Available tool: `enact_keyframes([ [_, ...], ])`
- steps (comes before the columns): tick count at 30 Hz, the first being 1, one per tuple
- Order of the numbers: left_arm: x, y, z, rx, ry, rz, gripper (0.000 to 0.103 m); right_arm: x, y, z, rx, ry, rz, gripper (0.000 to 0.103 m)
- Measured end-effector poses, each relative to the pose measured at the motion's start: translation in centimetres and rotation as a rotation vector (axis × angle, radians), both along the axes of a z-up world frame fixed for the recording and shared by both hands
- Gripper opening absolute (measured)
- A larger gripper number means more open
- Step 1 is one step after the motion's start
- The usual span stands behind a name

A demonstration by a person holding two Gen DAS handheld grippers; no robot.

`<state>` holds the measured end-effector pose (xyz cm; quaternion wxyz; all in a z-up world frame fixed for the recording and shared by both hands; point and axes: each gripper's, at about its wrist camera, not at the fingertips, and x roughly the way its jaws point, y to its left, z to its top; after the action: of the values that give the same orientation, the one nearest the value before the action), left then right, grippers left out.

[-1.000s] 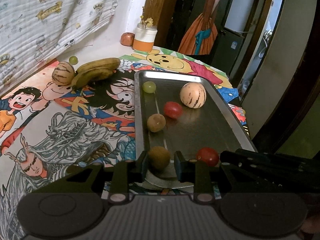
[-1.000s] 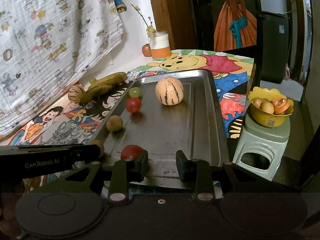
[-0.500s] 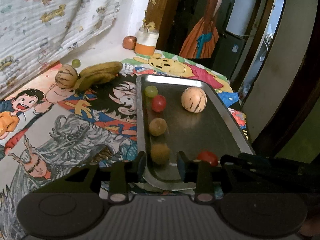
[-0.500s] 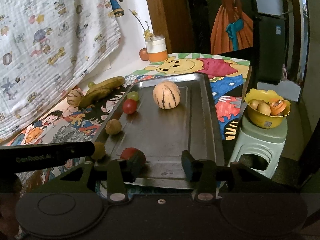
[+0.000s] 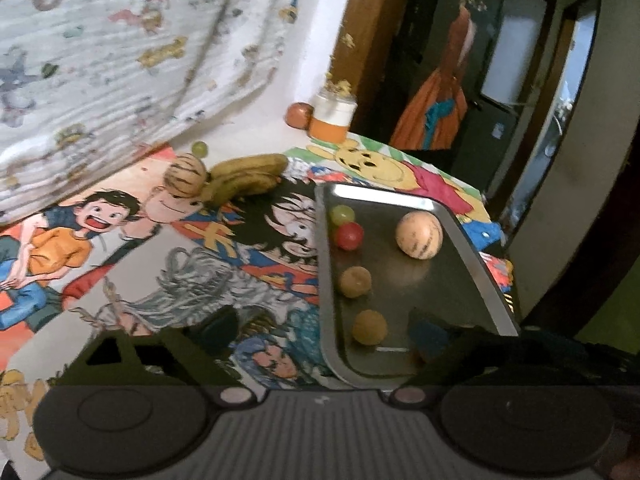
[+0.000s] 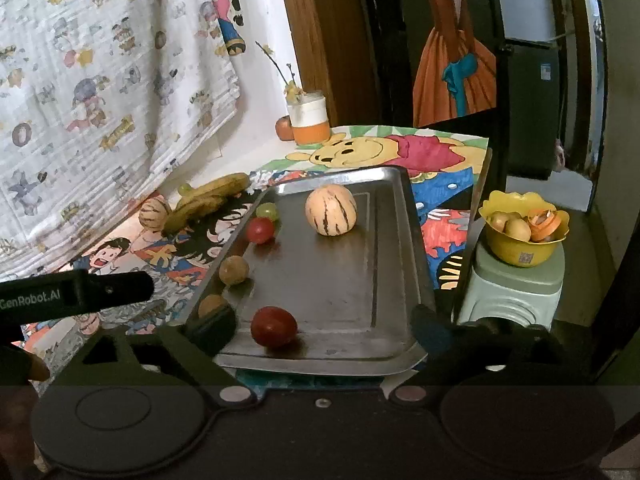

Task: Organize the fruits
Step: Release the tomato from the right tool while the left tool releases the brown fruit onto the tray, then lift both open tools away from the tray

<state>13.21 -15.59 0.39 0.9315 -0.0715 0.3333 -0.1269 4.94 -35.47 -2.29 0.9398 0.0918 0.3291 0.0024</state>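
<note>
So far, six fruits lie on the metal tray [image 6: 392, 280]: a striped melon [image 6: 331, 209] near the far end, a green grape [image 6: 267, 211] and a small red tomato [image 6: 260, 230] touching by the left rim, two brown round fruits [image 6: 234, 269] further along that rim, and a larger red tomato [image 6: 274, 327] near the front edge. Left out on the cartoon tablecloth [image 5: 132, 264] are a second striped melon [image 5: 185, 179], the bananas [image 5: 246, 174] touching it, and a lone green grape [image 5: 199, 148] behind them; these, I judge, remain to be moved. A reddish fruit [image 6: 284, 128] beside the jar [image 6: 309, 118] may count too.

Both tools angle downward over the tray's near end. On the right gripper [image 6: 320, 330] the jaws are opening wide, with the larger tomato lying free between them, untouched. On the left gripper [image 5: 320, 334] the jaws are likewise opening, and the nearest brown fruit [image 5: 369, 327] sits loose on the tray between them; nothing is gripped by either
</note>
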Motion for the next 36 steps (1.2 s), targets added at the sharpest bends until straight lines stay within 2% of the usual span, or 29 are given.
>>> enact_keyframes([
  [13,-1.4,4.0,0.3,-0.023,0.009,0.107,0.103,-1.7,2.7,1.2,-0.044,0.020,-0.020,0.102],
  [22,-3.5,8.2,0.4,-0.046,0.029,0.163,0.103,-3.9,6.9,2.9,-0.076,0.042,0.009,0.102],
  [29,-5.3,12.0,1.0,-0.031,0.045,0.239,0.103,-5.1,10.6,4.2,-0.109,0.078,0.063,0.102],
  [36,-6.9,14.9,1.6,-0.051,0.050,0.286,0.103,-5.6,13.2,4.5,-0.083,0.117,0.089,0.102],
])
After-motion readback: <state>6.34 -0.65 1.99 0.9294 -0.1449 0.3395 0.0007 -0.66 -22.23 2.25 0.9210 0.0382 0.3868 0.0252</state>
